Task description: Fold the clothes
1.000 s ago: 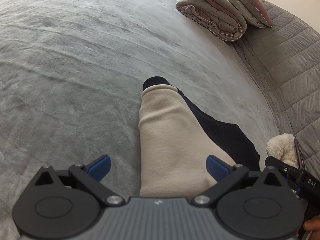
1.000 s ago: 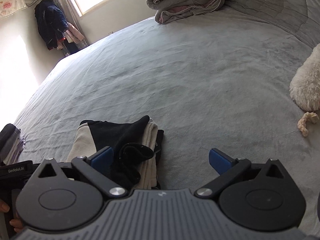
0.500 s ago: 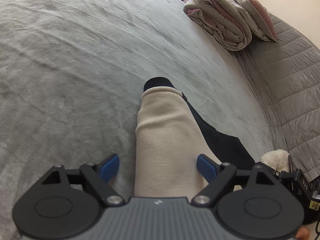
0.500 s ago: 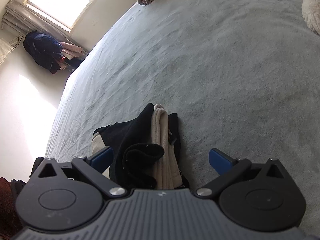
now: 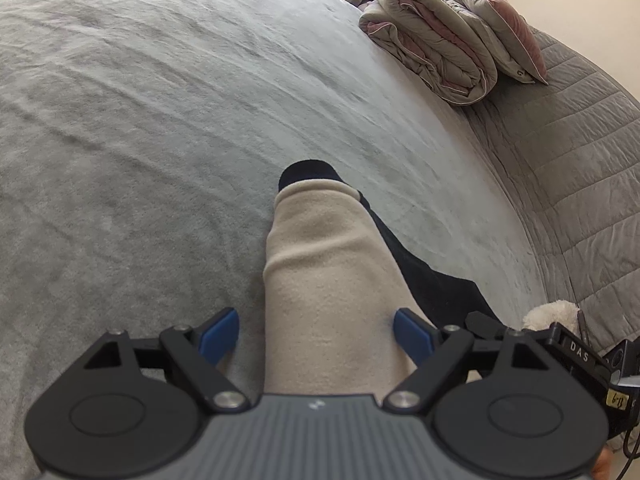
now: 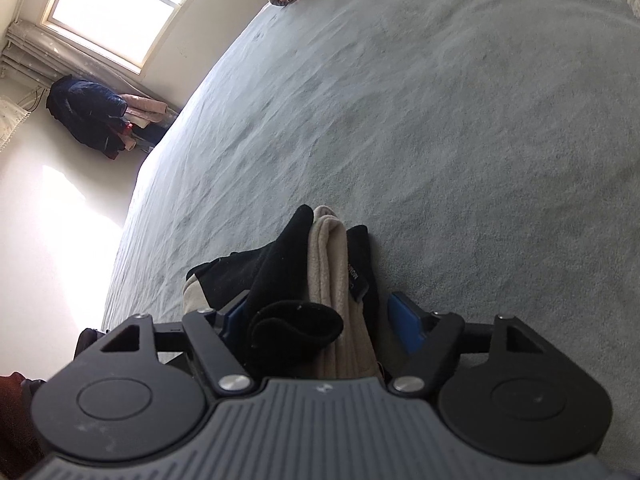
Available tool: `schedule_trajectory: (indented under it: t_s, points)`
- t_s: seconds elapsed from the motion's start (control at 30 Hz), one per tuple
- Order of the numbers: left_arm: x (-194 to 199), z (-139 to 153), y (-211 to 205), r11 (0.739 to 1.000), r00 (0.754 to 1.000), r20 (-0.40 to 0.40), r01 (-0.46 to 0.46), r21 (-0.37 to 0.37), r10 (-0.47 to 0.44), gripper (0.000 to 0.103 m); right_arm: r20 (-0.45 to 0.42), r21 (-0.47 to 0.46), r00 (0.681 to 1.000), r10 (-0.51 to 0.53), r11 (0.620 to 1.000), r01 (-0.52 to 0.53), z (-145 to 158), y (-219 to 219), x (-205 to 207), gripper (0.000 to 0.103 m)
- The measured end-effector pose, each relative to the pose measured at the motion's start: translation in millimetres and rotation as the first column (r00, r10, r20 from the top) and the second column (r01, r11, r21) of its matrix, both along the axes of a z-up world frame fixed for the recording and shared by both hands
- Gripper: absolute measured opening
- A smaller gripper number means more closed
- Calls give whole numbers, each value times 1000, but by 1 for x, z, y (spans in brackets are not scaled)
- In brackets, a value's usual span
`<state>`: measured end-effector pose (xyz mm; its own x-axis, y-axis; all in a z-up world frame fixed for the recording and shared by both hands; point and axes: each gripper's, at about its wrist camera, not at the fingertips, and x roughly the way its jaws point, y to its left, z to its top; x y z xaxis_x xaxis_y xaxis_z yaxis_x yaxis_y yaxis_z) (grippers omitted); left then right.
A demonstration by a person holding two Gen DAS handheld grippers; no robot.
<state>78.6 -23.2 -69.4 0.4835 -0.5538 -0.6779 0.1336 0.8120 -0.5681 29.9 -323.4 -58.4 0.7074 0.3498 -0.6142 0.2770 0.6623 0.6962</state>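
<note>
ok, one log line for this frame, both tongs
phase: pre-grasp | left tongs: open, straddling beige-and-black garment | right tongs: open, straddling the garment's other end | garment: folded narrow on grey bedspread

One beige-and-black garment [image 5: 328, 280], one folded duvet [image 5: 432, 60], one pillow [image 5: 496, 36], one plush toy [image 5: 550, 314], two grippers [image 5: 316, 334].

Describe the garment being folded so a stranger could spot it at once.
Start from the wide grey bed. Near its edge, between the left gripper fingers, lies the beige-and-black garment. Unlike the rolled duvet far off, it is flat and two-toned.
</note>
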Motion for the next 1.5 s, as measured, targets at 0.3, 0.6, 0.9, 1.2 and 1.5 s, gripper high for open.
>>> schedule_trajectory:
  t_s: [0.3,0.6,0.9,1.2,1.5]
  points:
    - [-5,3,-5,994,996,47,-76,-73,79,41,49,25,998,-45,999,44,8,2,-3,40]
    - [21,39,-61,995,989,133,-54,-87,65,39,140,8,986,-86,996,86,49,-31,18,37]
    - [115,63,-181,997,974,224,44,-63,-29,39,222,-74,954,-203,972,224,80,-112,71,37]
    - [194,54,-282,994,949,308,92,-62,-68,39,275,-133,923,-271,940,315,63,-207,136,37]
    - [237,-5,-334,994,939,327,97,46,-107,59,209,-218,926,-313,909,356,7,-253,185,42]
